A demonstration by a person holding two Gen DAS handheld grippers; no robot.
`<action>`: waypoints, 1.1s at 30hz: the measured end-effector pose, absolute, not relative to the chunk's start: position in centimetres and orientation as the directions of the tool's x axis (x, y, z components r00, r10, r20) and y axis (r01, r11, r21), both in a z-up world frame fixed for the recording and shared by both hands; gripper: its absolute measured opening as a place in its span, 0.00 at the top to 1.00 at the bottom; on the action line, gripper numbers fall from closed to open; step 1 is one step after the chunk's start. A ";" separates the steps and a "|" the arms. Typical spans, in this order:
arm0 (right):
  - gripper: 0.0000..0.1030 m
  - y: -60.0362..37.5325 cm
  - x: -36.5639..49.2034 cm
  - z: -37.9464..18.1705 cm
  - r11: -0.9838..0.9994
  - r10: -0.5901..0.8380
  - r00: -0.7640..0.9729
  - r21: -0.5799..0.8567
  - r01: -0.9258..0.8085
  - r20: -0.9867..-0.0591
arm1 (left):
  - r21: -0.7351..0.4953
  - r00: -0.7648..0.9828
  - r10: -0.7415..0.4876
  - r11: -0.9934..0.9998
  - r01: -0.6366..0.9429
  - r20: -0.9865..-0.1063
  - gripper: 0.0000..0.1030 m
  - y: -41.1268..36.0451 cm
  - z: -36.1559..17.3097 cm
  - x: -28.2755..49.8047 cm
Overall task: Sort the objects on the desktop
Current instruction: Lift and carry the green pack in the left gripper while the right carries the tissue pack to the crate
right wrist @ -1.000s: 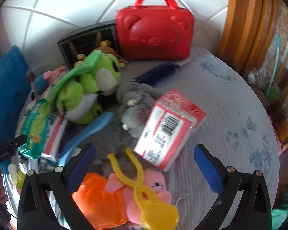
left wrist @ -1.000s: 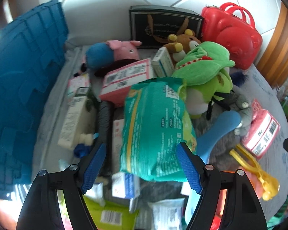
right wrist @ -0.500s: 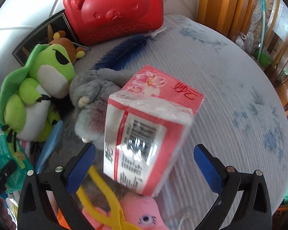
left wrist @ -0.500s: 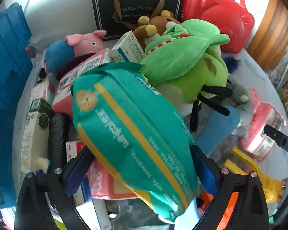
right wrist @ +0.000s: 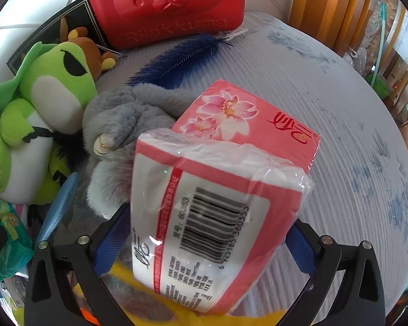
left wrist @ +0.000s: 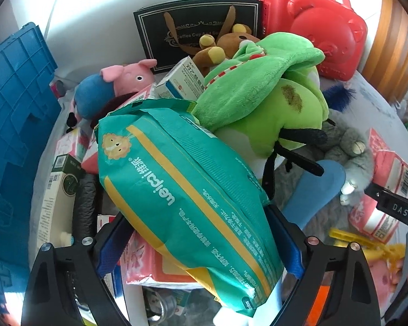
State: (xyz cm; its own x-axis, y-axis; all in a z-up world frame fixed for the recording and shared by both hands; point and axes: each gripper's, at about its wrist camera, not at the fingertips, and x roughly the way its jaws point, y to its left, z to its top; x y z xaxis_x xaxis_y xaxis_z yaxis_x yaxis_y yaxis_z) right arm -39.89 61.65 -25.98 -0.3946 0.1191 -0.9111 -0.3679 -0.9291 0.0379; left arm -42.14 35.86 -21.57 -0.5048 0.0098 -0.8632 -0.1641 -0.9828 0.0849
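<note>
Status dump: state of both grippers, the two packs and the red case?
left gripper: jaws closing, teal pack between them, no squeeze visible yet
right gripper: open, straddling the pink tissue pack
teal pack: sealed, lying tilted on top of the pile
pink tissue pack: wrapped, tilted, one end propped on the grey plush
red case: closed, standing upright

Crowded on a pale striped tablecloth (right wrist: pixel 326 114) with faint blue flowers: red bear case (right wrist: pixel 171 2), blue feather (right wrist: pixel 182 59), grey plush (right wrist: pixel 122 125), green frog plush (right wrist: pixel 40 114), pink tissue pack (right wrist: pixel 217 184).
</note>
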 end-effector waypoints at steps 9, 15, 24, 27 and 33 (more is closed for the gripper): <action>0.12 61.5 -39.0 -25.4 -0.936 0.097 -0.414 0.058 -0.347 -0.905 | 0.072 -0.530 0.027 -0.984 -0.166 -0.847 0.31 35.6 -20.4 -41.4; 0.13 61.3 -38.0 -23.1 -0.942 0.087 -0.466 0.080 -0.326 -0.880 | 0.040 -0.541 0.065 -0.983 -0.181 -0.838 0.72 35.4 -19.0 -40.3; 0.13 59.8 -36.4 -19.7 -0.959 0.042 -0.533 0.115 -0.258 -0.845 | 0.050 -0.537 0.050 -0.984 -0.171 -0.842 0.79 35.3 -18.4 -38.5; 0.13 59.1 -35.9 -19.2 -0.967 0.009 -0.541 0.131 -0.220 -0.841 | 0.057 -0.540 0.034 -0.987 -0.152 -0.841 0.79 34.9 -18.4 -38.2; 0.13 56.6 -36.4 -18.8 -0.979 -0.079 -0.546 0.168 -0.115 -0.834 | 0.055 -0.547 0.006 -0.994 -0.094 -0.837 0.75 33.1 -18.1 -37.3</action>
